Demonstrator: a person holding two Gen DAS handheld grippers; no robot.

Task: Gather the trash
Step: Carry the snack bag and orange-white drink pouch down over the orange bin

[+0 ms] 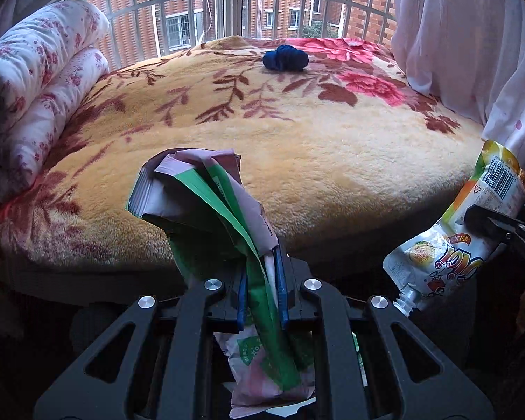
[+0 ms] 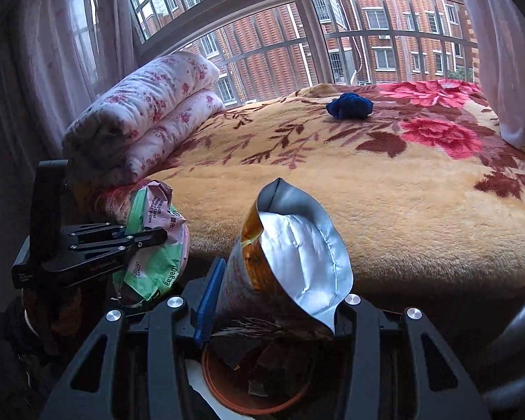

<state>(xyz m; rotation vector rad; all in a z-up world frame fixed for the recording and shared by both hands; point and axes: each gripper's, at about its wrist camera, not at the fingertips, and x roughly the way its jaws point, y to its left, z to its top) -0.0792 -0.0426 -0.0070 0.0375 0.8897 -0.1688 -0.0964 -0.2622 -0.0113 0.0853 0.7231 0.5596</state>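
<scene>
Right wrist only: bin (image 2: 227, 395) below pouch (image 2: 297, 266).

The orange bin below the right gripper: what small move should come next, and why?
Probably lower the right gripper a little and open it, so the juice pouch drops into the orange bin directly beneath. The pouch is clamped between the jaws, already above the bin's opening. The left gripper, shut on the green wipes packet, could follow.
</scene>
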